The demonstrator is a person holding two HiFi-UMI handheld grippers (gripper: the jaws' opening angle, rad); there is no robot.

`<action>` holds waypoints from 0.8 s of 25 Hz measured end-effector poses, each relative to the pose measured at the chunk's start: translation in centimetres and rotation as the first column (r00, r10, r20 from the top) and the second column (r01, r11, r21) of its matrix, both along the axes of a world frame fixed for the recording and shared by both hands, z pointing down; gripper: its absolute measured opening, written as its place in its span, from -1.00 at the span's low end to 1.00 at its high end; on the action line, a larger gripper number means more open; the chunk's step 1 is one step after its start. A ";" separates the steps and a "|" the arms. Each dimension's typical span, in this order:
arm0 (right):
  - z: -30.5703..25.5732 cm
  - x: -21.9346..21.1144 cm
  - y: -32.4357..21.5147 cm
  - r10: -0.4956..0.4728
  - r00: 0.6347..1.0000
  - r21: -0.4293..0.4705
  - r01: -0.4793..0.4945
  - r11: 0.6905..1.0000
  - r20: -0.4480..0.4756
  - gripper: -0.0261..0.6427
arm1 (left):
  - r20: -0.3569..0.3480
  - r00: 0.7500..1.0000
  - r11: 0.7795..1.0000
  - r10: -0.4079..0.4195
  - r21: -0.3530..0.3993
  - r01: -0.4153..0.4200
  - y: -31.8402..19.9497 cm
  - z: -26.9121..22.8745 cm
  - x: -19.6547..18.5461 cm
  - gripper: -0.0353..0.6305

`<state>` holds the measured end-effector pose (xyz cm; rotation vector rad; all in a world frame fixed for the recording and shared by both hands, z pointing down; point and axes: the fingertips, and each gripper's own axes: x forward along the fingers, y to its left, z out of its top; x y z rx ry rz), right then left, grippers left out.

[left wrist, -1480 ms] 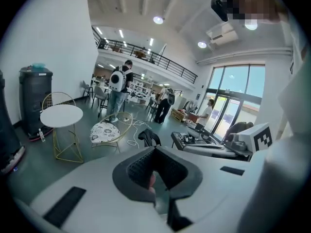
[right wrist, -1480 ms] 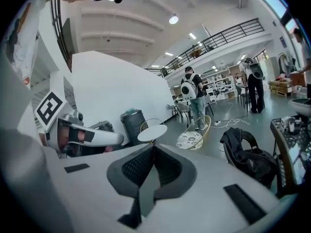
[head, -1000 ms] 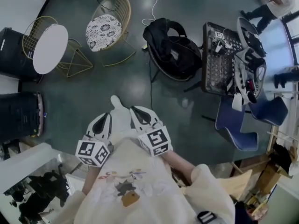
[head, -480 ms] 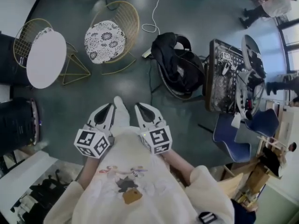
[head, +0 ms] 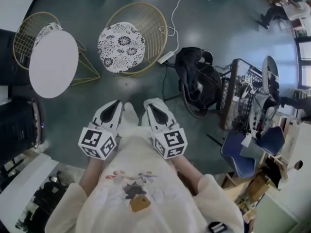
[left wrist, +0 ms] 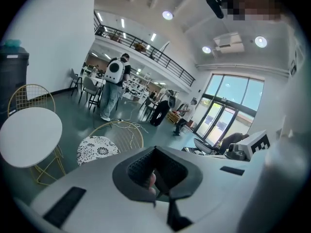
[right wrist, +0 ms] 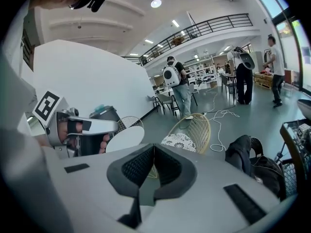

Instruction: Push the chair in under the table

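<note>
A gold wire chair (head: 124,45) with a black-and-white patterned cushion stands on the grey floor, apart from the round white table (head: 52,63) to its left. A second gold wire chair (head: 34,30) sits partly under that table on its far side. My left gripper (head: 114,108) and right gripper (head: 154,106) are held side by side in front of me, short of the cushioned chair, both shut and empty. The left gripper view shows the cushion (left wrist: 97,148) and table (left wrist: 29,136) beyond the jaws. In the right gripper view the chair (right wrist: 187,135) stands ahead.
A black bag (head: 197,79) lies on a seat to the right, beside a wire cart (head: 248,91) loaded with gear and a blue chair (head: 240,154). A white cable (head: 175,13) trails behind the chair. Black bins (head: 17,125) stand at the left. People (left wrist: 114,89) stand far off.
The cushioned chair and white table have drawn nearer and slid right in the head view as both grippers travel toward them. Both stay shut.
</note>
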<state>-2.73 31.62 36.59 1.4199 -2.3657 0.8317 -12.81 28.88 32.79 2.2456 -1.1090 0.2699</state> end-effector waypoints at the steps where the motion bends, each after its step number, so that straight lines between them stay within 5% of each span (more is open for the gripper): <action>1: 0.2 0.2 -1.2 0.000 1.000 -0.006 0.000 1.000 -0.001 -0.90 | 0.002 1.000 1.000 0.009 -0.011 -0.009 -1.1 0.4 0.3 -0.87; 20: 4.5 12.8 -32.1 -0.067 0.998 -0.137 0.069 0.988 0.021 -0.90 | 0.121 0.992 0.993 0.022 -0.121 -0.007 -26.4 5.6 13.0 -0.86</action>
